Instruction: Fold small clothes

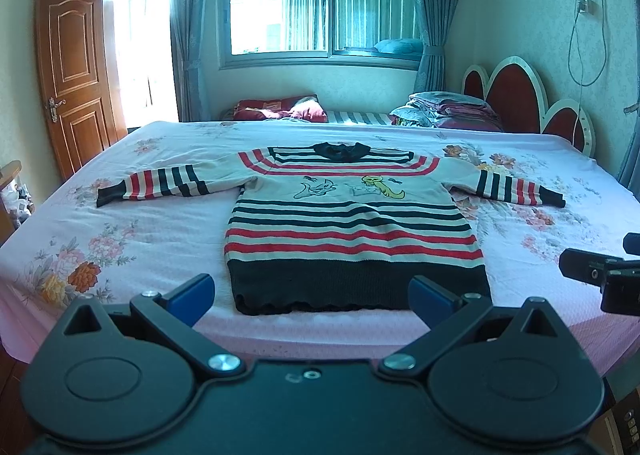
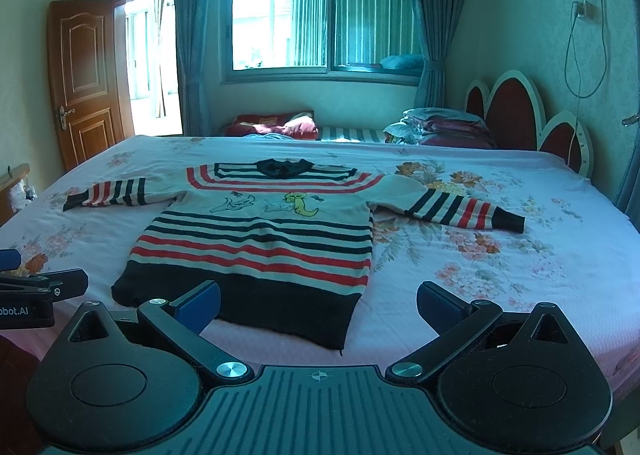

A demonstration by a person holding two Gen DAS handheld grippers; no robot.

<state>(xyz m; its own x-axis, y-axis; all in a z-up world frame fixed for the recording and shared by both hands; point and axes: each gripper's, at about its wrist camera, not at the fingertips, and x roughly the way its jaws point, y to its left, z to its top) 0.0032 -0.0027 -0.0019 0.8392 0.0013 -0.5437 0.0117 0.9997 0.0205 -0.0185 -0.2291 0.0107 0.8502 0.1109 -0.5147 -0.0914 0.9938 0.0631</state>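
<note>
Floral bedsheet [image 1: 120, 239] carries the striped sweater [image 1: 352, 231] flat, 2 sleeves spread, while I hold my left gripper [image 1: 312, 297] and right gripper [image 2: 318, 305] wide apart, both empty.

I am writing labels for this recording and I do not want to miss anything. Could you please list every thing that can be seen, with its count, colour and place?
sweater: one, white with red and black stripes, black hem and collar, cartoon print on chest; flat on the bed, sleeves spread out.
bed sheet: one, pale pink with flowers; covers the bed.
headboard: one, dark red with white edge; far right.
folded bedding: one stack, grey and maroon; beside the headboard.
red cushion: one; beyond the bed, under the window.
window: one, teal curtains; back wall.
door: one, brown wood; open, left.
cable: one, pale; hangs from a wall socket, right.
left gripper: black, blue pads; open, before the hem.
right gripper: same; open, near the hem's right corner.
</note>
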